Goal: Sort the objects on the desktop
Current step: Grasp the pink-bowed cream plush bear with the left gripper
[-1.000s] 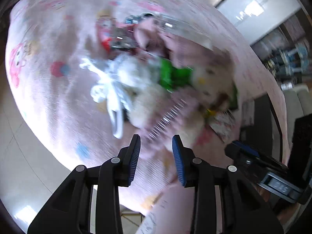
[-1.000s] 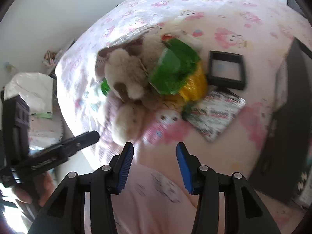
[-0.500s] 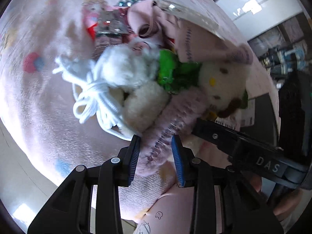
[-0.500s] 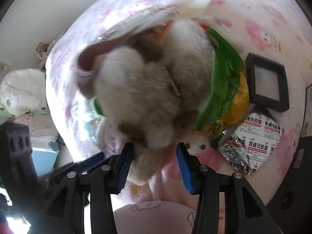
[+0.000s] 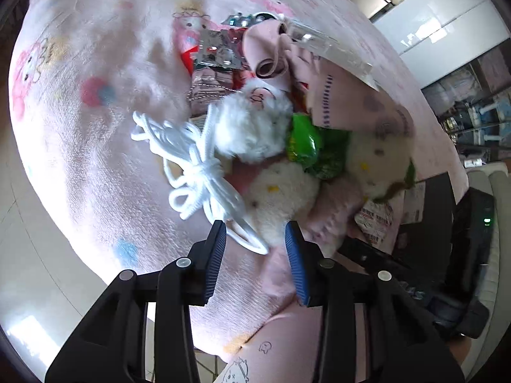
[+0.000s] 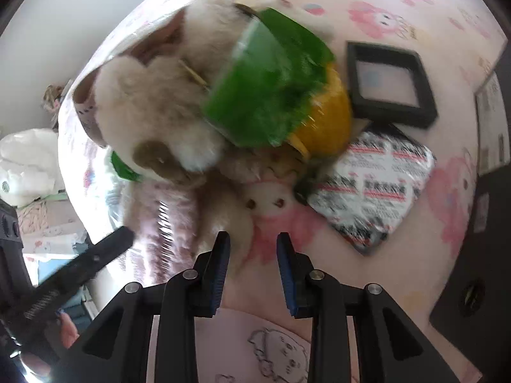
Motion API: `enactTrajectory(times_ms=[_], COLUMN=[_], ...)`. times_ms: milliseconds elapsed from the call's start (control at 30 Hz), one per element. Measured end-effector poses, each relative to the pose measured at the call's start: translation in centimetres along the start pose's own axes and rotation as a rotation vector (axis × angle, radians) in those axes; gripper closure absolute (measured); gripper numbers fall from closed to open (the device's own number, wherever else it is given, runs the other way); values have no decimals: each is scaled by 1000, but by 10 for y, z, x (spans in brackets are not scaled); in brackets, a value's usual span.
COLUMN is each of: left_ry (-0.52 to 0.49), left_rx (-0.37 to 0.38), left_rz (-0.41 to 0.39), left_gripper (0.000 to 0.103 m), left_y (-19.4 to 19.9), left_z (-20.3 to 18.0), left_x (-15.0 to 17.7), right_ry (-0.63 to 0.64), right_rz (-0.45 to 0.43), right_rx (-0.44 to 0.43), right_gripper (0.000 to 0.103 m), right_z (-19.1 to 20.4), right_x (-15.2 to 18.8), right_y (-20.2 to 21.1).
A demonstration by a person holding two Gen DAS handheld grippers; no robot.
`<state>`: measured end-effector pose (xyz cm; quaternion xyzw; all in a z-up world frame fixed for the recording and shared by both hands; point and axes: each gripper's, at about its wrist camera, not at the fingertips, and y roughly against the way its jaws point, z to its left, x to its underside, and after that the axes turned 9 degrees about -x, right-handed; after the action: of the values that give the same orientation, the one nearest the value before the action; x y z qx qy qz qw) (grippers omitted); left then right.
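— Pink blanket [image 5: 95, 159] under everything; where is the heap?

— Piled in the middle of it; a white cord [image 5: 198, 166] lies bundled beside a cream plush toy [image 5: 281, 198], with a green packet [image 6: 265, 95] wedged on top.

— And the left gripper [image 5: 254, 233]?

— Its jaws have just been opening; they stand apart, with a loop of the cord and the plush's lower edge lying between the tips, not pinched.

— The right gripper [image 6: 252, 242]?

— Its jaws have just been closing; the gap is narrow, a beige plush limb [image 6: 233, 217] lies against one pad, and the other pad has only blanket behind it.

— Anything off to the side?

— A black frame [image 6: 389, 86] lies flat on the blanket; a printed sachet [image 6: 370, 188] sits just below it, touching the heap.
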<state>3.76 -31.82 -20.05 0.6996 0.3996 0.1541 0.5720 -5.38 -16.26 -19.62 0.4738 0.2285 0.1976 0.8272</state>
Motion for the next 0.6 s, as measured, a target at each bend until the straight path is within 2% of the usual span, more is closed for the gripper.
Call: enactTrajectory(times_ms=[33,67,100,200,267,333,400,500,600], left_ry=[-16,-21,-25,-44,-13,7,34,64,74], left_rx=[16,29,29,12,44,68,89,91,142], left_rz=[10,21,28,28,43,17,-20,-90,-109], left_gripper=[65,65,65,65,65,65,65,65,65], left_y=[0,-1,-1,-7,-13,-10,-2,7,5], left_z=[-2,-3,-4,-11,-10,-8,-4,3,10], left_x=[3,5,8,13,12,8,3,-6,-19], right_ry=[14,26,22,-6,13,50,95,139,153], right_rz=[7,9,11,-44,-98,-121,-107,-56,-11], right_rx=[68,98,93,-5,-57,-123,-163,-163,-115], right_gripper=[78,78,78,78,78,78,77,76,61], right_z=[0,-1,-3,-6,1,13,26,42,52], right_x=[4,7,9,12,9,4,-2,-10,-20], right_y=[-1,-2,-1,15,29,36,35,22,3])
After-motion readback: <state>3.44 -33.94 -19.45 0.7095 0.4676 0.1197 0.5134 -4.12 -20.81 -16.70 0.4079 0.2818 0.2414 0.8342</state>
